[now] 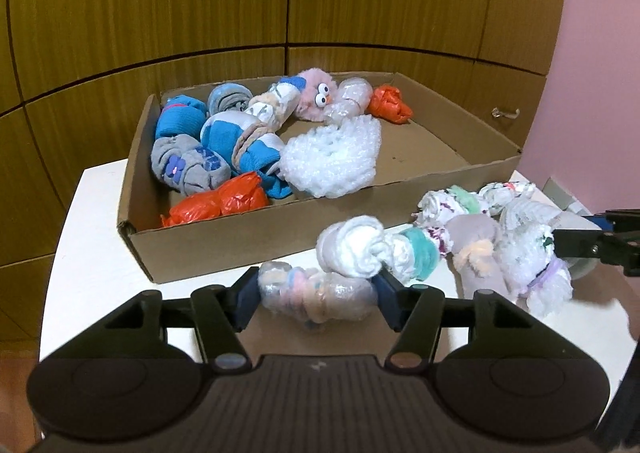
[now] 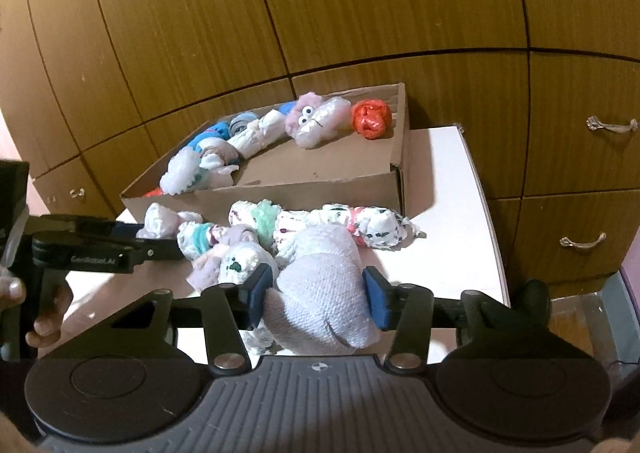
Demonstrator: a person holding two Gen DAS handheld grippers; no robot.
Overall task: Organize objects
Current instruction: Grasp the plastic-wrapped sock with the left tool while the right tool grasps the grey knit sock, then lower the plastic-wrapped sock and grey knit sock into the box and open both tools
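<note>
Item one: my left gripper (image 1: 316, 303), blue pads pressed on both ends of a clear bubble-wrap bundle (image 1: 316, 299) with pastel pink and blue inside, held just above the white table (image 1: 100, 253) in front of the cardboard box (image 1: 224, 249). Item two: my right gripper (image 2: 318, 295), pads pinching a pale lilac knitted roll (image 2: 320, 293) at the near end of the loose pile. Item three: loose pile on the table beside the box, including a white rolled sock (image 1: 360, 249), a mint-banded bundle (image 1: 416, 257) and a speckled white bundle (image 2: 372, 227). Item four: box contents, crowded to its left side: blue socks (image 1: 180, 121), a grey sock with a purple flower (image 1: 180, 169), two orange plastic bags (image 1: 224, 203), a white bubble-wrap wad (image 1: 332, 157), a pink fuzzy toy with eyes (image 1: 316, 93). Backdrop: wooden cabinet doors (image 2: 360, 13).
</note>
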